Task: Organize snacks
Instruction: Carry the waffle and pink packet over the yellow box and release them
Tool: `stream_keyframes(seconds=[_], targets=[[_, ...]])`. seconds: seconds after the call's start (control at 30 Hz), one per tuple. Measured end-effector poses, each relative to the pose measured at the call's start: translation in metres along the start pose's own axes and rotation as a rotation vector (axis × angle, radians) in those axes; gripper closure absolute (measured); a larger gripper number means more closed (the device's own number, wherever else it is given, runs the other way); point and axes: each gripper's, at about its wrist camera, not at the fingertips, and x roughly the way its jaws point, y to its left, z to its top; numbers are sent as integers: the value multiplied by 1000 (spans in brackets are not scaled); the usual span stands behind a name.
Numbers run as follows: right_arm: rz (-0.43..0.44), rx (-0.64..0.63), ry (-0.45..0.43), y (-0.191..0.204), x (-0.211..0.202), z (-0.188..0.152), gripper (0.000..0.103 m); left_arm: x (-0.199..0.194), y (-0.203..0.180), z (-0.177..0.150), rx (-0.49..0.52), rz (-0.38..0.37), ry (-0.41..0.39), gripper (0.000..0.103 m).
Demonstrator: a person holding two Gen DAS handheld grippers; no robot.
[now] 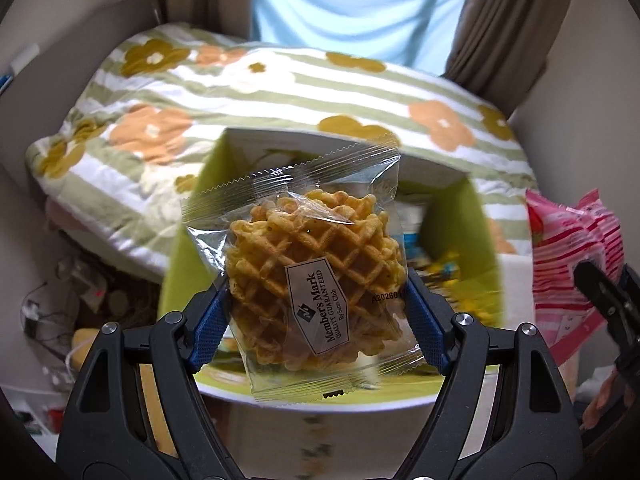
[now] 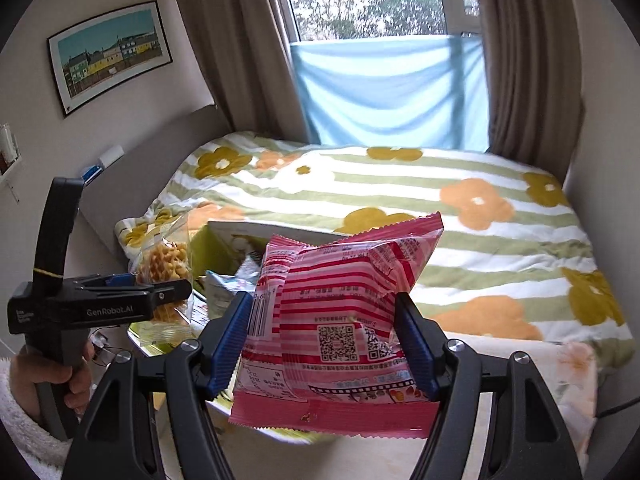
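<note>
My left gripper (image 1: pixel 316 304) is shut on a clear packet of waffle biscuits (image 1: pixel 312 280), its blue pads pressing both sides. The packet hangs over an open box with a lime-green inside (image 1: pixel 476 236) that holds a few other snack packets. My right gripper (image 2: pixel 322 334) is shut on a pink-and-red striped snack bag (image 2: pixel 340 320), held above the near rim of the same box (image 2: pixel 224 256). In the right wrist view the left gripper (image 2: pixel 176 292) with the waffle packet (image 2: pixel 168 268) is at the left. In the left wrist view the pink bag (image 1: pixel 568 264) shows at the right edge.
The box stands beside a bed under a green-striped flowered blanket (image 2: pixel 460 216). Behind it are brown curtains (image 2: pixel 528 64), a window with a blue cloth (image 2: pixel 392 92) and a framed picture (image 2: pixel 108 54) on the left wall. A hand in a white fleecy sleeve (image 2: pixel 24 416) holds the left gripper. Cables and clutter (image 1: pixel 80 280) lie lower left.
</note>
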Motion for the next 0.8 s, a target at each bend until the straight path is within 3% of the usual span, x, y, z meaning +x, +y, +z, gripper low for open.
stream_keyframes(seconds=[0.13, 0.23, 0.33, 0.7, 0.8], targets=[[4, 31, 35, 20, 29, -2, 36, 25, 22, 5, 49, 28, 36, 26], [4, 48, 72, 28, 42, -6, 36, 33, 29, 7, 68, -10, 46, 23], [-9, 43, 106, 31, 48, -11, 36, 34, 28, 4, 77, -17, 48, 0], [13, 82, 150, 32, 67, -13, 32, 29, 28, -23, 104, 38, 45, 0], [-14, 115, 162, 30, 73, -16, 15, 28, 29, -30, 97, 42, 48, 0]])
